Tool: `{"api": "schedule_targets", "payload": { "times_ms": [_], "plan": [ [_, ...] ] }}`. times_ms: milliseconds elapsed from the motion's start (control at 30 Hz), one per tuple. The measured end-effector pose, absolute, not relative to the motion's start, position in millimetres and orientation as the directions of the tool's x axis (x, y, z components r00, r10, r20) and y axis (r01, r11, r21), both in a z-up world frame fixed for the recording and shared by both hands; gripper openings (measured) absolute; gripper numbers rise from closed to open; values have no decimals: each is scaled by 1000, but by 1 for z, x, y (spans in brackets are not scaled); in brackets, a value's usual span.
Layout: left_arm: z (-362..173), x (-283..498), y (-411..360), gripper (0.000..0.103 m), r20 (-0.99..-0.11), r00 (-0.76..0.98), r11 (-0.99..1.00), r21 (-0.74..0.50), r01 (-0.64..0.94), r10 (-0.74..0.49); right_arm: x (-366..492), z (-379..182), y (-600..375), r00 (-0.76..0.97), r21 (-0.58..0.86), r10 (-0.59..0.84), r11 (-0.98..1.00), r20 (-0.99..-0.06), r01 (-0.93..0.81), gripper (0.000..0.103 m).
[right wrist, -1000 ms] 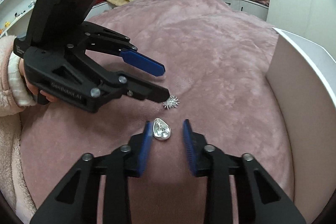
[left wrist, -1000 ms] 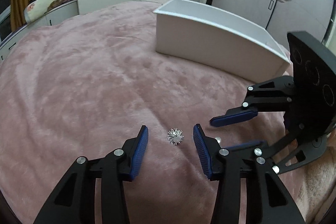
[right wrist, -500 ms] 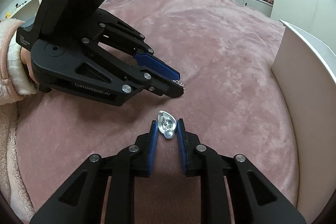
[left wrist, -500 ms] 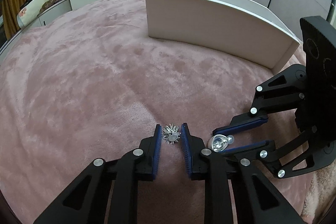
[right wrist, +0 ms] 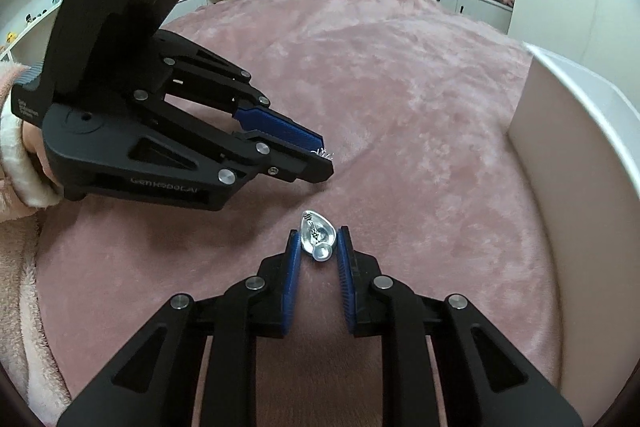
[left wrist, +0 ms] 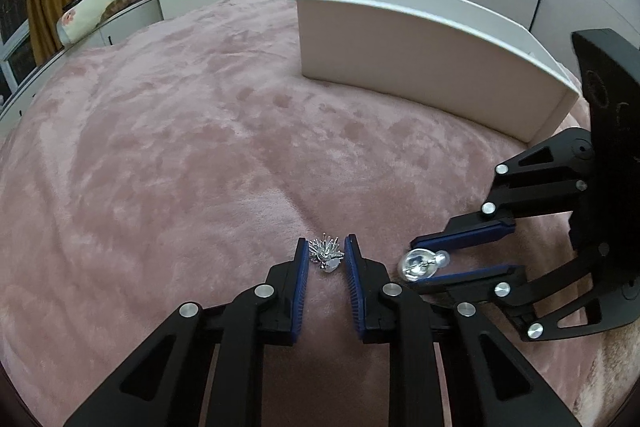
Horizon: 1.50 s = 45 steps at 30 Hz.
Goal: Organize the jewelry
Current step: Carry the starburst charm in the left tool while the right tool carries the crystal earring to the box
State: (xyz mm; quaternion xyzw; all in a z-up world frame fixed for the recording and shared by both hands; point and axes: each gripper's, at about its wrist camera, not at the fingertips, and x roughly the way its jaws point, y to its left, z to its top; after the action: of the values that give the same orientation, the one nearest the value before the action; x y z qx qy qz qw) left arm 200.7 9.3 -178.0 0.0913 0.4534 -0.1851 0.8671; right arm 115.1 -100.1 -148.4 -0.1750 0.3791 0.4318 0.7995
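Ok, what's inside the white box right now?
Cannot tell: the white rectangular box on the pink plush blanket shows only its outer walls and rim in both wrist views; its interior is hidden.

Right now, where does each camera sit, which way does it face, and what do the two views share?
Left wrist: on the left claw, facing down at the pink blanket; its claw is shut on a spiky silver brooch, white box behind.
Right wrist: on the right claw, shut on a teardrop silver pendant; a fuzzy sleeve shows.
Shared: each sees the other claw, the box and the blanket.
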Motion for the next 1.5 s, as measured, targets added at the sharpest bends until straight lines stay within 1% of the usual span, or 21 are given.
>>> {"api": "schedule_targets", "payload": {
  "times_ms": [167, 333, 433, 700, 833, 1000, 1133, 1300, 1400, 1500],
  "plan": [
    [-148, 189, 9, 23, -783, 582, 925, 24, 380, -219, 107, -121, -113, 388, 24, 561, 589, -731, -808, 19],
    [-112, 173, 13, 23, -735, 644, 941, 20, 337, -214, 95, -86, -127, 442, 5, 571, 616, -692, -788, 19],
    [-92, 160, 9, 23, -715, 669, 942, 43, 332, -203, 87, -66, -134, 467, -4, 578, 626, -669, -780, 19],
    [-37, 125, -6, 23, -653, 733, 934, 110, 341, -191, 59, -7, -150, 555, -65, 596, 645, -581, -761, 19],
    [-7, 106, -13, 23, -614, 772, 935, 154, 320, -163, 46, 17, -160, 587, -95, 600, 651, -544, -753, 19],
    [18, 88, -21, 23, -582, 801, 945, 166, 282, -137, 34, 41, -179, 629, -109, 600, 675, -495, -730, 19],
    [33, 84, -34, 23, -567, 812, 951, 152, 268, -138, 32, 55, -199, 664, -112, 587, 704, -463, -701, 19],
    [47, 92, -66, 23, -543, 819, 949, 119, 292, -184, 43, 65, -232, 707, -93, 548, 758, -446, -646, 19],
    [47, 110, -94, 23, -542, 814, 950, 86, 302, -210, 55, 69, -253, 732, -77, 515, 793, -446, -604, 19],
    [39, 137, -113, 23, -562, 795, 955, 33, 296, -228, 71, 68, -276, 752, -66, 472, 827, -460, -559, 19]
  ]
}}
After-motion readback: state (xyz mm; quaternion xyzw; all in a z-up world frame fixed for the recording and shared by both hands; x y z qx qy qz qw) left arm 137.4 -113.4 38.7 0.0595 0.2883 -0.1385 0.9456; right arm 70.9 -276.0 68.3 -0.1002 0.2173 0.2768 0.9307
